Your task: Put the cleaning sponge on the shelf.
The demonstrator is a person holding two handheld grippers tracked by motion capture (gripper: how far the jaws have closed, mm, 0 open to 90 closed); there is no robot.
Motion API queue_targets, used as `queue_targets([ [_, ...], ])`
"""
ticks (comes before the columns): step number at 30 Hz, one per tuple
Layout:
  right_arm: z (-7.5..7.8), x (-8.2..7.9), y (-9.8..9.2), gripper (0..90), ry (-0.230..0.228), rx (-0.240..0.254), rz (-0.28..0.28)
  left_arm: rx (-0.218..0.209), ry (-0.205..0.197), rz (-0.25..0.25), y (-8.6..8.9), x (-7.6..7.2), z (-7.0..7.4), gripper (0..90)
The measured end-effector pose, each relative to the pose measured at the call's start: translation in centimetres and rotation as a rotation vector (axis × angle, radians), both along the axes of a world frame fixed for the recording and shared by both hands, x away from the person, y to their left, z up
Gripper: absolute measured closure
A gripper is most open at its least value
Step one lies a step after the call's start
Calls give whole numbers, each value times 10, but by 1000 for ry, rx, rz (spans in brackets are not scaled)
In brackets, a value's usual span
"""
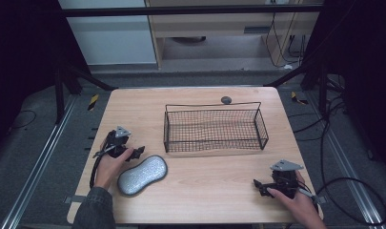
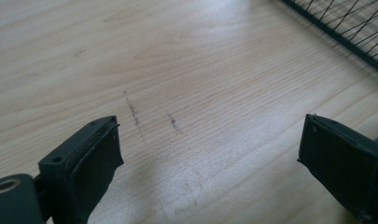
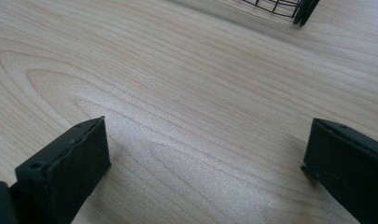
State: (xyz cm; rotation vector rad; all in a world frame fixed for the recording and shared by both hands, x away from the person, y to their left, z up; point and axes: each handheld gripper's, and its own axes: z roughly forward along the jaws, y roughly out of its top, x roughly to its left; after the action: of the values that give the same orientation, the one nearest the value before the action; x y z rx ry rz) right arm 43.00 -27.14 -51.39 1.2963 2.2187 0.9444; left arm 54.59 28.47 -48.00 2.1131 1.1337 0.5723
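- The grey sponge pad (image 1: 142, 174), a flat speckled oval with a slightly pinched waist, lies on the near left part of the wooden table (image 1: 214, 186), its long axis running from near-left up to far-right
- The left gripper (image 1: 139, 152) rests just beside the pad's far-left edge, held in the person's left hand (image 1: 110, 166); its tips point towards the basket side, and whether they touch the pad cannot be told from the high view
- In the left gripper view the two black jaws stand wide apart with only bare wood grain and a couple of faint dark scuff marks between them; nothing is gripped, and a grey sliver at the right edge may be the pad
- The black wire basket (image 1: 214, 128) sits past the pad towards the table's middle and far side, upright, with nothing seen inside it; its mesh corner shows at the top right of the left gripper view (image 2: 359, 28)
- A small dark round object (image 1: 226, 99) lies on the table just behind the basket's far rim
- The right gripper (image 1: 257, 185) rests at the near right corner in the right hand (image 1: 300, 202), well apart from the pad
- In the right gripper view its jaws are likewise spread wide over bare wood, holding nothing, with a corner of the basket (image 3: 289, 8) at the top
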Motion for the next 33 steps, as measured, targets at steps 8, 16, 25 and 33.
queue_targets([
  [8,0,0,0,3,0,0,0,17,-1,-16,2,-30,23,43],
  [16,0,0,0,4,0,0,0,91,2,-85,-22,-57,51,47],
  [25,0,0,0,4,0,0,3,160,51,-143,-37,-69,56,41],
  [33,0,0,0,3,1,0,5,250,134,-214,-52,-72,51,48],
])
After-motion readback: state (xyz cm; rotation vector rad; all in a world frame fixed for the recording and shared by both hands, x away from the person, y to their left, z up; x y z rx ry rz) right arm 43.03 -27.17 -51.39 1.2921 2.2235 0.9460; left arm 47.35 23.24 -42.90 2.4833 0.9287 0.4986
